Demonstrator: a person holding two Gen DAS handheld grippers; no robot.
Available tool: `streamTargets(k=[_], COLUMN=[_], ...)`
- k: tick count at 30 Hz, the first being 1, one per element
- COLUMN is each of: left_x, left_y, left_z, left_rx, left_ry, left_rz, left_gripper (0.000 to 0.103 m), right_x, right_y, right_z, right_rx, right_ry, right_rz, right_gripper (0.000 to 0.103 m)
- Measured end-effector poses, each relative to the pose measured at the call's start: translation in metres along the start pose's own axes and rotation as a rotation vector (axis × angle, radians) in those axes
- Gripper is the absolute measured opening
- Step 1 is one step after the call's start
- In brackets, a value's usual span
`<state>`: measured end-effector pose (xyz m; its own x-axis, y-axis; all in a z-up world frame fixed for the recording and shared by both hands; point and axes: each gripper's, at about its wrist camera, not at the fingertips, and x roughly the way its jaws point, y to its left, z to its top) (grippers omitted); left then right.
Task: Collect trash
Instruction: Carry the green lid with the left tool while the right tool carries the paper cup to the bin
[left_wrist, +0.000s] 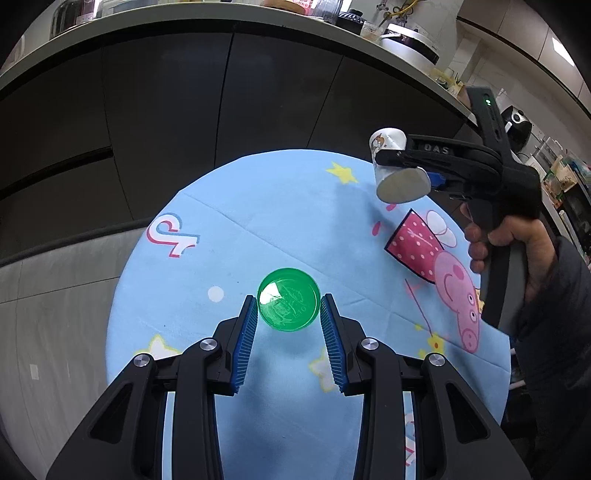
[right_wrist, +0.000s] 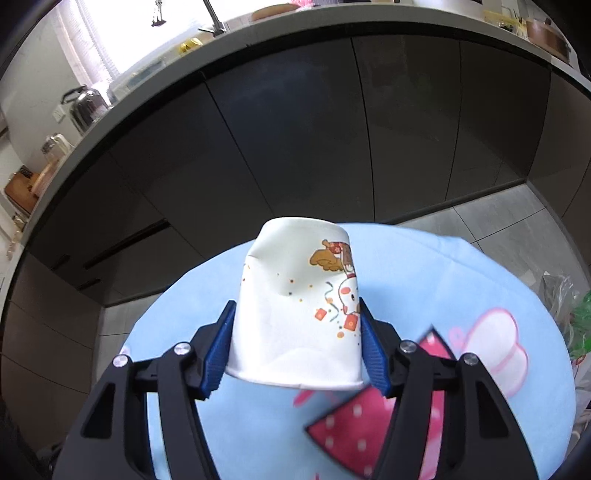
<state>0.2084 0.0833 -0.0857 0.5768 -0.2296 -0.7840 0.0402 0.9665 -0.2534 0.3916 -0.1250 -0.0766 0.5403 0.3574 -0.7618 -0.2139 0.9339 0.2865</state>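
A green translucent plastic cup (left_wrist: 288, 299) stands on the round table with the blue cartoon cloth (left_wrist: 258, 229). My left gripper (left_wrist: 289, 308) has its blue pads on either side of the cup, close to its walls; I cannot tell whether they press on it. My right gripper (right_wrist: 295, 317) is shut on a dented white paper cup with cartoon prints (right_wrist: 295, 302) and holds it above the table. In the left wrist view the right gripper (left_wrist: 397, 158) holds the paper cup (left_wrist: 397, 173) in the air at the table's far right.
Dark cabinet fronts (left_wrist: 221, 92) under a cluttered countertop (left_wrist: 406, 37) curve behind the table. Grey tiled floor (left_wrist: 55, 295) lies to the left. A clear plastic bag with green contents (right_wrist: 569, 310) sits off the table's right edge.
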Motion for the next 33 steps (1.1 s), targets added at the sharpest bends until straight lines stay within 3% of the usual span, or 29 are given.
streamTargets(k=[9, 14, 25, 33], left_x=[-0.029, -0.041, -0.043, -0.038], left_y=[-0.039, -0.066, -0.149, -0.202], left_z=[-0.015, -0.026, -0.049, -0.052], left_rx=[0.061, 0.106, 0.246, 0.337], left_ry=[-0.016, -0.014, 0.022, 0.037], left_rz=[-0.028, -0.056, -0.128, -0.152], left_gripper=[0.033, 0.033, 0.033, 0.033], right_x=[-0.114, -0.167, -0.231, -0.265], right_y=[-0.026, -0.048, -0.104, -0.144], right_z=[-0.093, -0.141, -0.234, -0.261], right_rx=[0.1, 0.176, 0.356, 0.438], right_ry=[-0.064, -0.109, -0.158, -0.227], right_rz=[0.07, 0.054, -0.002, -0.014], right_gripper=[0.064, 0.065, 0.065, 0.065])
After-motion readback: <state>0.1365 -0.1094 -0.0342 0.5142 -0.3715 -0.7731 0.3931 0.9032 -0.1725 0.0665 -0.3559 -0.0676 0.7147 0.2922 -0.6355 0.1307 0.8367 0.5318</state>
